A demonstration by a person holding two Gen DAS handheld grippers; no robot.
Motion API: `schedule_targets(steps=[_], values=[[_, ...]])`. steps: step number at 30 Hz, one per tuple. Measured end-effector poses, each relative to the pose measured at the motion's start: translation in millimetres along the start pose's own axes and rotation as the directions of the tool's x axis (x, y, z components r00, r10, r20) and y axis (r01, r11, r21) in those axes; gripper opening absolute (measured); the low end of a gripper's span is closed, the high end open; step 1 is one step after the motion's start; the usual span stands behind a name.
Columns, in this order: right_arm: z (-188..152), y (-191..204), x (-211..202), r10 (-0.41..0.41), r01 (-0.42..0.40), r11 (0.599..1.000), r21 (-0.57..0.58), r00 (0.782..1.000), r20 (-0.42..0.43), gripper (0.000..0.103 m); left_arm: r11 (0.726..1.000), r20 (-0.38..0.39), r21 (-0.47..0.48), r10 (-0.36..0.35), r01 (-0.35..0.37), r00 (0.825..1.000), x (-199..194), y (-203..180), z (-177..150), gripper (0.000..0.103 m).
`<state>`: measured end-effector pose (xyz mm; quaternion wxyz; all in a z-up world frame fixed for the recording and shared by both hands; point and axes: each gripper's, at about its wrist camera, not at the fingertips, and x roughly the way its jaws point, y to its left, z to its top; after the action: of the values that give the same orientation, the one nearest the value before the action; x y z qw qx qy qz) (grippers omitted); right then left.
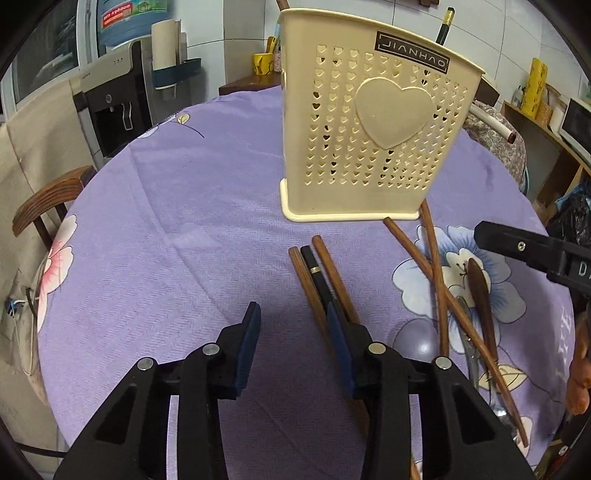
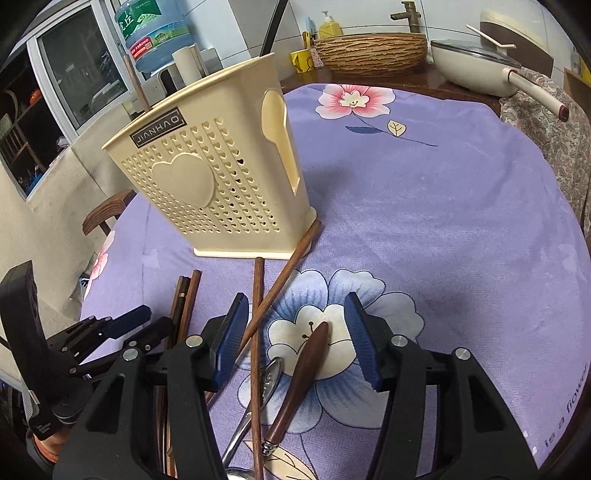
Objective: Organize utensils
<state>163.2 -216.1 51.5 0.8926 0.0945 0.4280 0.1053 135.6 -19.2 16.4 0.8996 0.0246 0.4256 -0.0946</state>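
Note:
A cream perforated utensil holder (image 1: 373,122) (image 2: 214,184) stands upright on the purple flowered tablecloth (image 1: 177,221), with a brown stick (image 2: 136,81) and a black chopstick (image 1: 445,26) poking out of it. My left gripper (image 1: 293,332) is open low over the cloth; nothing shows between its pads. Three parallel chopsticks (image 1: 321,277), two brown and one black, run under its right finger. My right gripper (image 2: 295,339) is open, with a dark wooden-handled utensil (image 2: 306,354) lying between its pads untouched. Two crossed brown chopsticks (image 2: 258,314) and a metal spoon (image 2: 269,376) lie by its left finger.
A wooden chair back (image 1: 48,199) sits at the table's left edge, with a water dispenser (image 1: 110,103) behind it. A cream pan (image 2: 476,66) and a woven basin (image 2: 369,50) stand beyond the far edge. Bare cloth lies left of and right of the holder.

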Motion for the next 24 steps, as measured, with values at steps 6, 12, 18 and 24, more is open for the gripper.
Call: schedule_targets(steps=[6, 12, 18, 24], values=[[2, -1, 2, -0.004, 0.004, 1.000, 0.002, 1.000, -0.002, 0.054, 0.997, -0.026, -0.049, 0.057, -0.058, 0.998, -3, 23, -3, 0.036], [13, 6, 16, 0.009, -0.008, 0.999, 0.037, 1.000, -0.026, 0.051, 0.999, -0.006, -0.041, -0.011, 0.011, 1.000, -7, 8, 7, 0.036], [13, 7, 21, 0.011, -0.009, 0.999, 0.041, 0.999, -0.032, 0.051, 1.000, -0.009, -0.003, -0.010, 0.010, 1.000, 2, -3, 5, 0.038], [10, -2, 23, -0.013, 0.015, 0.999, 0.048, 0.999, -0.038, 0.051, 0.996, -0.025, -0.074, 0.053, -0.055, 0.998, -5, 28, 6, 0.036]])
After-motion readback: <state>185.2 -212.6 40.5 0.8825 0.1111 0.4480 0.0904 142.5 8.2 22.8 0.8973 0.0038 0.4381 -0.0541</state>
